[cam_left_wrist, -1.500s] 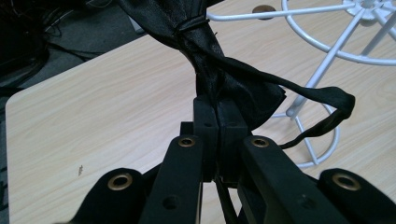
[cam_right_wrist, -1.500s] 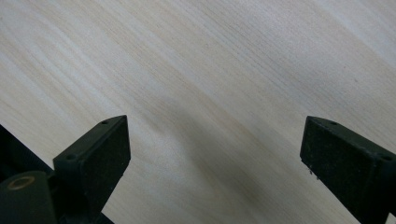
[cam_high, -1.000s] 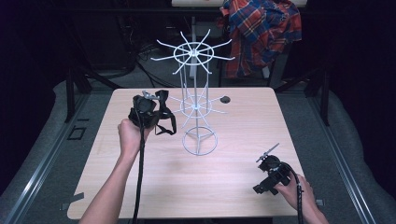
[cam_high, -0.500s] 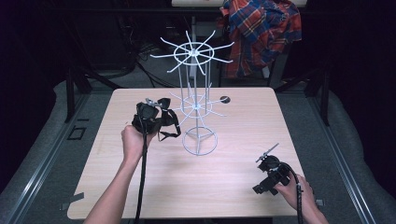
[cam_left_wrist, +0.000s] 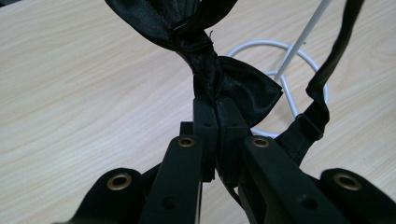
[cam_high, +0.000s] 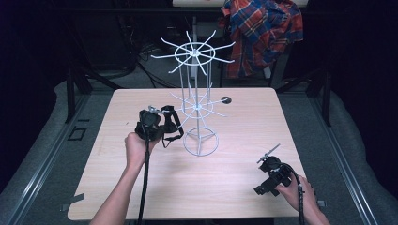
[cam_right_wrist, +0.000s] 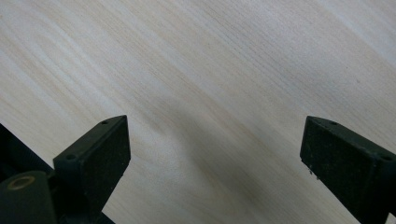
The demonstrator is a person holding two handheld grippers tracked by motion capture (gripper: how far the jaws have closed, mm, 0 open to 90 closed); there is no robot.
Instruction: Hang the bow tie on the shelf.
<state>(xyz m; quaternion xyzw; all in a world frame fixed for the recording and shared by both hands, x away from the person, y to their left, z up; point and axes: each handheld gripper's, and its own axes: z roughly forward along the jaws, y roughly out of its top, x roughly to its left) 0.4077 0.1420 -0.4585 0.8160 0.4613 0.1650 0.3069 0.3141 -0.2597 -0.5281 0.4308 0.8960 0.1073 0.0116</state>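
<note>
**Two grippers on station: left clamped on bow tie, right spread over bare table**

1. Left gripper: my left hand holds it over the table's left-centre, just beside the white wire rack. In the left gripper view the jaws stand pressed together on the black bow tie, pinching it just below the knot. One satin wing fans out to the right of the jaws; the other rises past the top edge. The tie's black strap hangs to the right and crosses the rack's ring base.

2. Right gripper: my right hand holds it near the table's front-right corner, well apart from the rack. In the right gripper view the jaws stand wide apart with nothing between them, bare wood below.

3. Edges and room: the wooden table has open surface across its front and centre between my two hands. The rack stands behind the table's centre, and its upper spokes reach out above the tabletop. A small dark round object lies near the far edge, right of the rack. A plaid shirt hangs beyond the far edge.

4. Markings: I can read no brand, label or writing on any item.
</note>
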